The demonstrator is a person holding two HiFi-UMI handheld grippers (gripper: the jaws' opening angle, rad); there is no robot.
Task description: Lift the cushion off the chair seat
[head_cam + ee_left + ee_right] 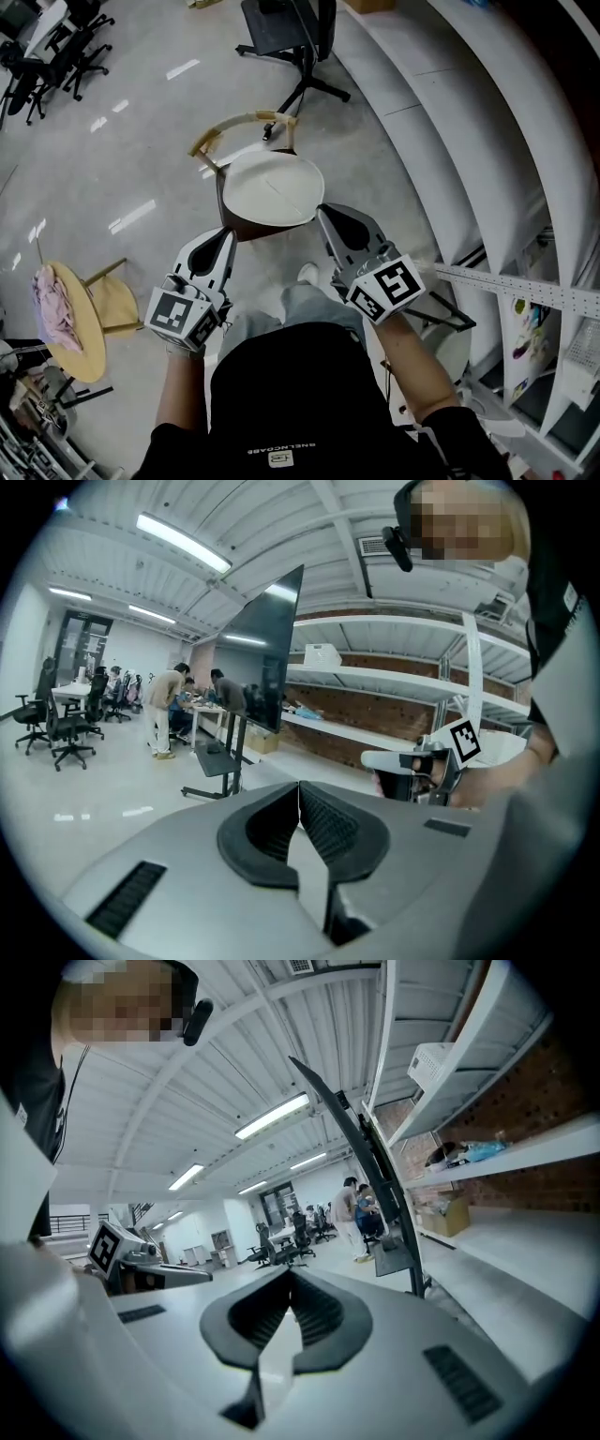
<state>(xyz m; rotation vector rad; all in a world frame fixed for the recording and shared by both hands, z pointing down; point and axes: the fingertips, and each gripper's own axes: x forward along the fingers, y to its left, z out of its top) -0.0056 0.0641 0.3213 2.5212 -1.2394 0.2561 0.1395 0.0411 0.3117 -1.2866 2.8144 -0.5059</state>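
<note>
A round white cushion (272, 186) lies on the seat of a dark wooden chair with a curved pale backrest (242, 125), straight ahead on the floor. My left gripper (228, 233) is held just short of the seat's near left edge, jaws shut and empty. My right gripper (323, 211) is at the cushion's near right rim in the head view, also shut with nothing in it. Neither gripper view shows the chair. In the left gripper view my left gripper's (300, 794) jaws are together. In the right gripper view my right gripper's (288, 1283) jaws touch at the tips.
A second wooden chair (94, 309) with a pink cloth (54, 307) stands at the left. A screen stand on a wheeled base (292, 47) is behind the chair. White shelving (469, 122) runs along the right. Office chairs (52, 52) and people (171, 710) are farther off.
</note>
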